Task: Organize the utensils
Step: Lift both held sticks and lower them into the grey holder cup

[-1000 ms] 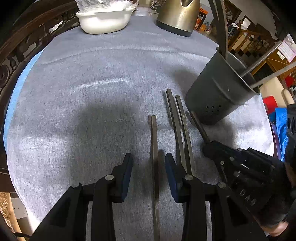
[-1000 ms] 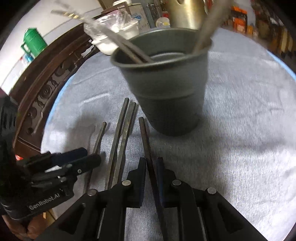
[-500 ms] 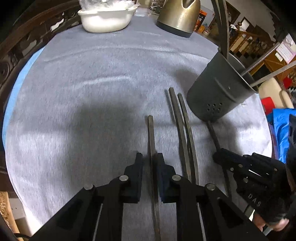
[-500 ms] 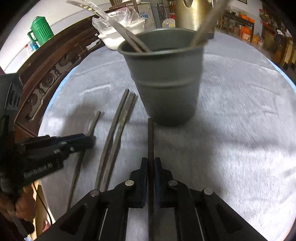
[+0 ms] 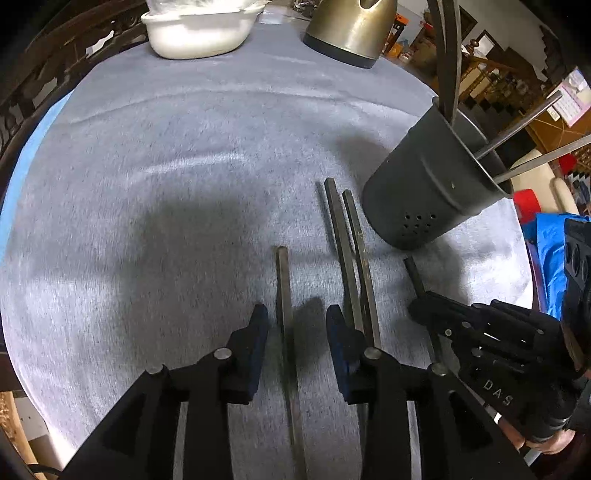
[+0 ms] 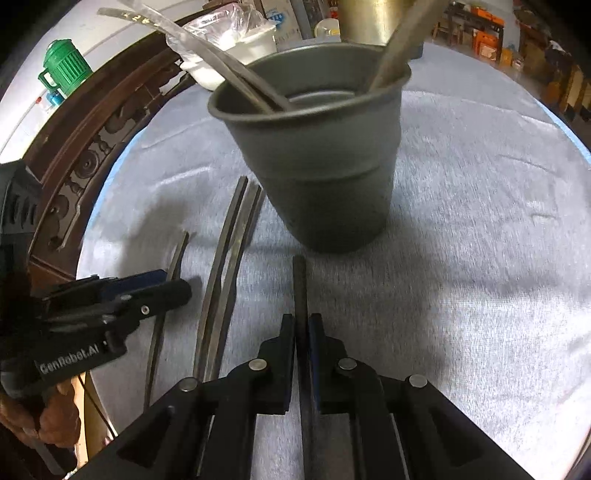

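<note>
A dark metal utensil cup (image 5: pixel 424 188) (image 6: pixel 317 173) stands on the grey cloth with several utensils in it. My left gripper (image 5: pixel 295 325) is open around a dark utensil handle (image 5: pixel 283 288) lying on the cloth. Two more handles (image 5: pixel 351 251) (image 6: pixel 229 266) lie side by side just to its right. My right gripper (image 6: pixel 302 325) is shut on another dark handle (image 6: pixel 299 280) whose tip points at the cup's base. The right gripper also shows in the left wrist view (image 5: pixel 424 310), and the left gripper shows in the right wrist view (image 6: pixel 162 291).
A white basin (image 5: pixel 199 29) and a brass-coloured kettle (image 5: pixel 351 29) stand at the far side of the round table. A carved wooden rim (image 6: pixel 88 155) runs along the table's left edge. A green jug (image 6: pixel 64 70) stands beyond it.
My left gripper was shut on its handle half a second ago and has opened again. My right gripper has stayed shut on its handle, and the cup now looks nearer.
</note>
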`<action>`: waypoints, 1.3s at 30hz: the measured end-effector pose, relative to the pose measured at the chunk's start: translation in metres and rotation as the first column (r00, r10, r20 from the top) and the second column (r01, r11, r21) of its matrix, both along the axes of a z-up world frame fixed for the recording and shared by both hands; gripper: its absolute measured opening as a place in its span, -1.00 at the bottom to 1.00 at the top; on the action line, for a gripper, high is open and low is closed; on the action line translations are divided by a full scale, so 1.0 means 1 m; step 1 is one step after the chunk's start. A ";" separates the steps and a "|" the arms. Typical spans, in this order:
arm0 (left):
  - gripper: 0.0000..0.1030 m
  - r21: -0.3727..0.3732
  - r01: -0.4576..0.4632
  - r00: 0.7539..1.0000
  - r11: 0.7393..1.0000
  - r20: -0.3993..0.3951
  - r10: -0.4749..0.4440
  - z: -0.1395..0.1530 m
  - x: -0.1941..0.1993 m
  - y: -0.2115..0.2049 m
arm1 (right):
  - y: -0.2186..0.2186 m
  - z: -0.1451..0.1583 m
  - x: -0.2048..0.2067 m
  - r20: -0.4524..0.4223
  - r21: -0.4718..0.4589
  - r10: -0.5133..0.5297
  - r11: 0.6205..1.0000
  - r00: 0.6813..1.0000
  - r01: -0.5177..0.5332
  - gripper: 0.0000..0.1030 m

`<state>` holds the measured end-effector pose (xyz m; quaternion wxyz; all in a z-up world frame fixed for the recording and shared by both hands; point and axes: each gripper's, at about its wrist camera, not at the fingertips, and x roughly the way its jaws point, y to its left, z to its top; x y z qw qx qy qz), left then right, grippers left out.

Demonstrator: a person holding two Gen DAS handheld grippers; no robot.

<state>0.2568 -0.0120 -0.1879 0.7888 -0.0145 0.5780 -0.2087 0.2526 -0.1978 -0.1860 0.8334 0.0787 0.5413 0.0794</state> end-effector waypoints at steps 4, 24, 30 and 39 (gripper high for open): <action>-0.78 0.031 0.004 1.000 1.000 0.025 -0.005 -0.004 0.006 -0.005 | 0.003 0.001 -0.001 0.022 -0.028 0.020 0.999 1.000 -0.019 -0.85; -0.90 -0.196 -0.051 0.885 0.979 0.445 0.135 0.131 -0.033 0.015 | -0.038 0.125 -0.058 0.494 0.186 -0.032 0.980 0.869 -0.069 -0.86; -0.90 -0.238 -0.081 0.797 0.968 0.567 0.206 0.161 -0.059 0.023 | -0.046 0.153 -0.077 0.595 0.193 -0.071 0.980 0.801 -0.056 -0.86; -0.90 -0.271 -0.047 0.758 0.961 0.617 0.211 0.189 -0.069 0.015 | -0.053 0.175 -0.084 0.675 0.195 -0.110 0.980 0.729 -0.033 -0.86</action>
